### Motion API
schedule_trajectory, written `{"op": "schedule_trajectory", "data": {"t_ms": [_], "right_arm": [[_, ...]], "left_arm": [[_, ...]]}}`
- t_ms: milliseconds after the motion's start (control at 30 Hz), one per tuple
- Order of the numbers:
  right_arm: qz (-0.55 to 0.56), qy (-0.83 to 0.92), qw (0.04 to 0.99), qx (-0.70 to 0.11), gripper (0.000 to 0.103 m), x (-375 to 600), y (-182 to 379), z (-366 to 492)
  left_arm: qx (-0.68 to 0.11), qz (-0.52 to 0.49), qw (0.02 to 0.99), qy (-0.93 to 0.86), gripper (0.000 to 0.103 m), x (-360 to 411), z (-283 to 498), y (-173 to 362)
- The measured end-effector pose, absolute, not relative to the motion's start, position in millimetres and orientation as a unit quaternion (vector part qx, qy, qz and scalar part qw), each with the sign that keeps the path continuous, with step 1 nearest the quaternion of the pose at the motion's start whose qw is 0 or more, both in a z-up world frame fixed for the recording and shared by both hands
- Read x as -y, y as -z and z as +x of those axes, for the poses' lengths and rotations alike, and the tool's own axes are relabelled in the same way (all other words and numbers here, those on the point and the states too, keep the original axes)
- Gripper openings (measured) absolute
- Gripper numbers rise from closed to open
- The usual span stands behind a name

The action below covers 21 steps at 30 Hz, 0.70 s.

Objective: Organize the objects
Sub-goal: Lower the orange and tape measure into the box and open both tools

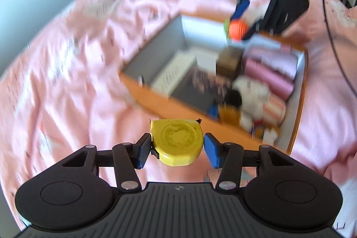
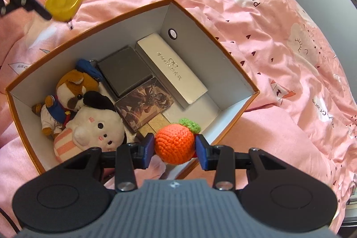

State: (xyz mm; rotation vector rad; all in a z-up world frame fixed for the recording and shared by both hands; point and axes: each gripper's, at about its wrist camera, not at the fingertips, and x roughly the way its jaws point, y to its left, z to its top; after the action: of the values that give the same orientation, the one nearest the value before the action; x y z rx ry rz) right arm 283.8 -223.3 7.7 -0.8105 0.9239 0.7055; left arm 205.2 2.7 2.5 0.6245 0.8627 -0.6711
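Note:
My left gripper (image 1: 177, 148) is shut on a yellow tape measure (image 1: 177, 141), held in the air above the pink bedding, short of the box's near wall. From the right wrist view the same tape measure (image 2: 63, 2) hangs beyond the box's far left corner. My right gripper (image 2: 174, 147) is shut on a crocheted orange with a green leaf (image 2: 174, 142), over the near edge of the orange box (image 2: 200, 21). In the left wrist view the crocheted orange (image 1: 237, 29) shows above the box's far side.
The white-lined box holds two plush toys (image 2: 89, 124), a grey case (image 2: 125, 70), a white glasses case (image 2: 171, 68), a picture card box (image 2: 145, 108) and rolled pink cloths (image 1: 270, 75). Pink patterned bedding (image 2: 279, 37) surrounds it. A black cable (image 1: 334, 48) hangs at right.

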Motion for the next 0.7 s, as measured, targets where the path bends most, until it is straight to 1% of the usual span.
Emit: {"op": "schedule_trajectory", "data": {"t_ms": [100, 233, 333, 533, 700], "right_arm": [[-0.381, -0.32, 0.766, -0.408, 0.042, 225, -14, 285], [-0.387, -0.31, 0.777, -0.388, 0.042, 229, -22, 296], [-0.383, -0.311, 0.782, -0.382, 0.042, 231, -23, 304], [-0.385, -0.324, 0.782, -0.367, 0.042, 231, -12, 314], [-0.376, -0.334, 0.787, -0.357, 0.042, 235, -12, 322]], "left_arm": [[-0.365, 0.316, 0.809, 0.335, 0.059, 24, 217, -18], [-0.334, 0.358, 0.792, 0.365, 0.059, 68, 237, -7], [-0.329, 0.365, 0.781, 0.385, 0.059, 95, 259, 9], [-0.36, 0.328, 0.762, 0.427, 0.059, 137, 305, 46], [-0.399, 0.296, 0.738, 0.456, 0.059, 146, 335, 68]]}}
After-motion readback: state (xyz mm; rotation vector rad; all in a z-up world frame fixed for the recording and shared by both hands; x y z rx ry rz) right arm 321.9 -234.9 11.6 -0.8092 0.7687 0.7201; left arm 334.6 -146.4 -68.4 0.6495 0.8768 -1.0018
